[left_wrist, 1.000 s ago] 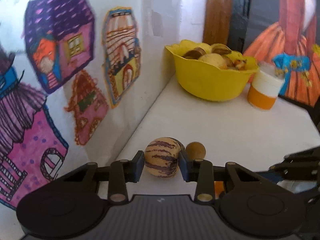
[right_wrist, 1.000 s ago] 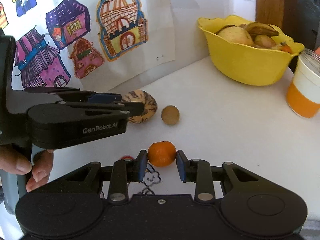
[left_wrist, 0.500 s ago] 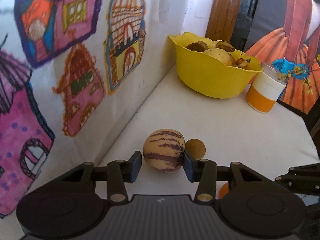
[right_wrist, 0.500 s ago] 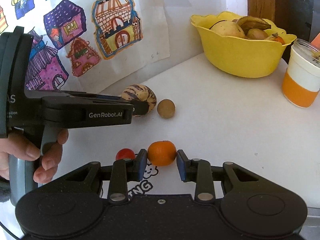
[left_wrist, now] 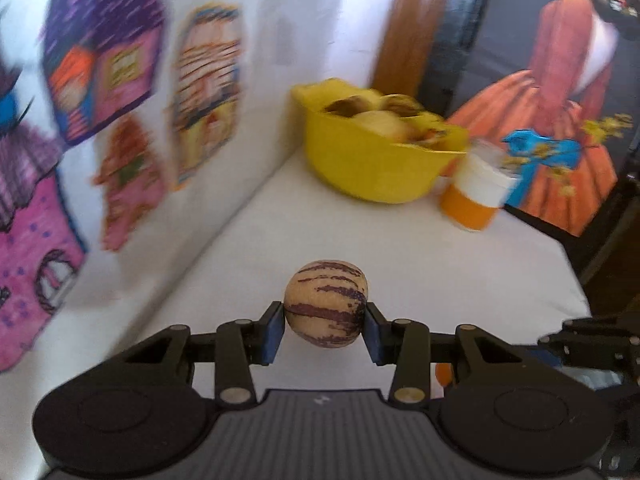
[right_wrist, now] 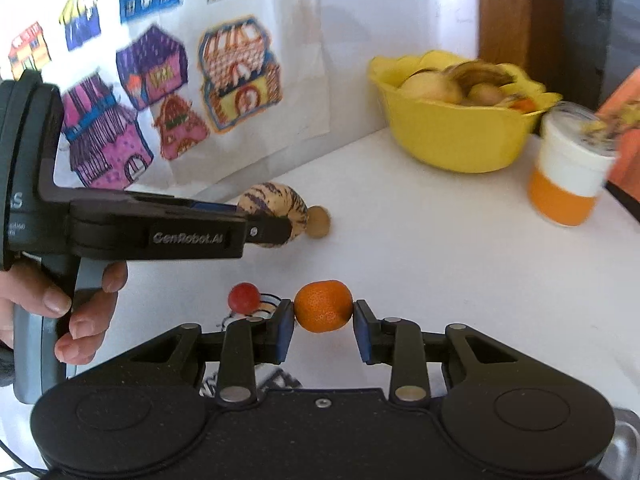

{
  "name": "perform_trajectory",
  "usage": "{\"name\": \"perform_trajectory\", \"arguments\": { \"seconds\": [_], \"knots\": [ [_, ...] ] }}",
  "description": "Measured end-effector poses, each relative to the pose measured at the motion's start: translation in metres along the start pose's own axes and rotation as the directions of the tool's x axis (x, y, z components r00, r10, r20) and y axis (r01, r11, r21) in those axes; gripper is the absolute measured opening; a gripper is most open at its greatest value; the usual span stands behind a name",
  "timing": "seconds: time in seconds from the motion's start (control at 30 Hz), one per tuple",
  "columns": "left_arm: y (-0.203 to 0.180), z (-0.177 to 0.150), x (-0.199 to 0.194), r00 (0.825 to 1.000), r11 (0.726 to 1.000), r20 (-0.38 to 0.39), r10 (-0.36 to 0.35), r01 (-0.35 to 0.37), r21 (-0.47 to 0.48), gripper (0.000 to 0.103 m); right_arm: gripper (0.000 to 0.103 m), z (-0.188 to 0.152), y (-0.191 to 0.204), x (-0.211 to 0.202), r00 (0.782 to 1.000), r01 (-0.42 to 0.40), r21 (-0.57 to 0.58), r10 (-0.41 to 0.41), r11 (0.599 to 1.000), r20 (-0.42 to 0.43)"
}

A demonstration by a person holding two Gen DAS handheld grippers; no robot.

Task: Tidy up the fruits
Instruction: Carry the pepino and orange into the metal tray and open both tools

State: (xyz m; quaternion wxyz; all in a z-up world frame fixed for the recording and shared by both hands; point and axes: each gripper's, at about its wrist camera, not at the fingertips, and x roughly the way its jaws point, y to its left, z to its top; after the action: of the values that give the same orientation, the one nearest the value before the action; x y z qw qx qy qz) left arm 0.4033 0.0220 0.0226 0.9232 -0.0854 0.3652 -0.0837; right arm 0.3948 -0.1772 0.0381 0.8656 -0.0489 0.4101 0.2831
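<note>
The white table is flat and smooth, and it meets a white wall covered with paper drawings of houses in bright crayon colours. At the far end sits a big yellow bowl with a wavy rim. It looks like plastic and is full of round pale fruits. Just beside it stands a round cup, white on top and orange below.

The left claw is clamped on a striped fruit. This fruit is round, cream coloured, with purple stripes. A hand holds the claw's grey handle. A small brown ball-shaped fruit lies on the table just beside the striped one.

The right claw is clamped on an orange, round with bumpy skin. A small, smooth red fruit sits on the table just to its left.
</note>
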Motion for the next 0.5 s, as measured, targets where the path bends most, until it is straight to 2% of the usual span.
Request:
{"name": "perform_trajectory", "arguments": {
  "seconds": [0.27,0.5],
  "knots": [
    [-0.065,-0.01,-0.016,0.987,0.986,-0.015,-0.159,0.16,0.054,0.045,0.034,-0.035,-0.045,-0.068,0.991,0.105,0.073,-0.111,0.992,0.08],
    [-0.119,-0.027,-0.011,0.972,0.967,-0.052,-0.23,0.234,0.101,0.045,0.034,-0.073,-0.084,-0.1,0.983,0.154,0.144,-0.167,0.978,0.079]
  ]
}}
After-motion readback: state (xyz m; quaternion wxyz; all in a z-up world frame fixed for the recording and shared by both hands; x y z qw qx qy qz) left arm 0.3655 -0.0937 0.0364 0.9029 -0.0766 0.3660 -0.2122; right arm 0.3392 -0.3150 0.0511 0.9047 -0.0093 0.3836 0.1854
